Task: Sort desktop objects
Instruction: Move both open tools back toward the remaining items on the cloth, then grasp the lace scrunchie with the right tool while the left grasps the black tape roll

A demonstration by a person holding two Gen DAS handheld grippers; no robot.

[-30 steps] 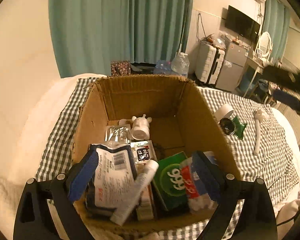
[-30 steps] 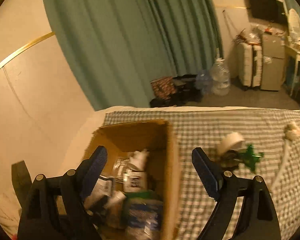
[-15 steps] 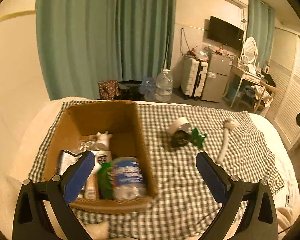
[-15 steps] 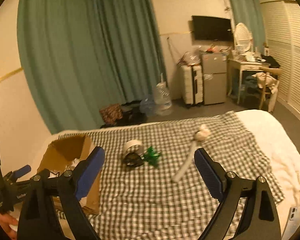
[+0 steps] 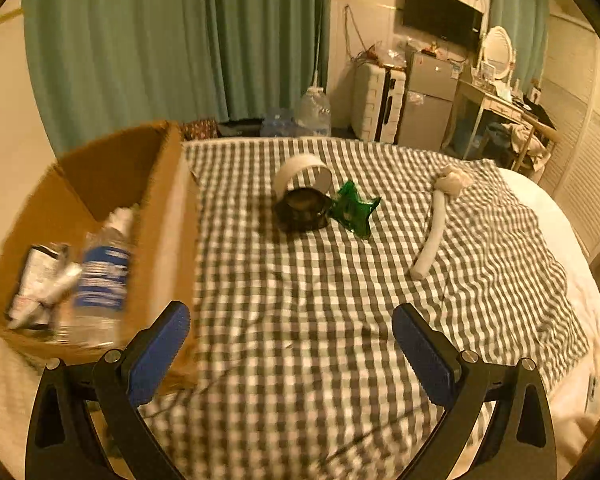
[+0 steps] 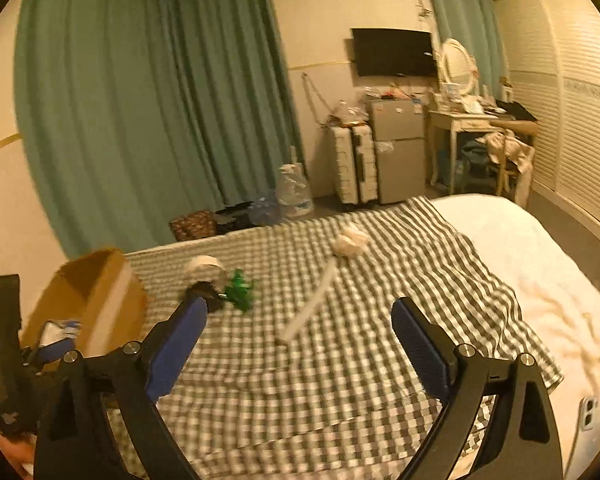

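A cardboard box (image 5: 168, 216) stands at the left of the checkered cloth (image 5: 300, 300), with a blurred water bottle (image 5: 100, 276) and tubes inside. Mid-cloth lie a white tape roll (image 5: 300, 168), a black round lid-like thing (image 5: 302, 210), a green star-shaped piece (image 5: 354, 210) and a white long-handled brush (image 5: 432, 232). My left gripper (image 5: 290, 314) is open over bare cloth, just right of the box. My right gripper (image 6: 300, 308) is open and holds nothing. Beyond its fingers I see the brush (image 6: 316, 300), green piece (image 6: 240, 294), tape roll (image 6: 204, 266) and box (image 6: 100, 280).
The cloth covers part of a bed with a white blanket (image 6: 540, 264) to the right. Green curtains (image 6: 140, 100), a water jug (image 6: 294, 194), a suitcase (image 6: 354, 162), a small fridge (image 6: 398, 152) and a desk (image 6: 472, 120) stand beyond the bed.
Both grippers have swung right, away from the box. The left gripper was over the box contents and is now over the cloth. The right view now faces the loose items.
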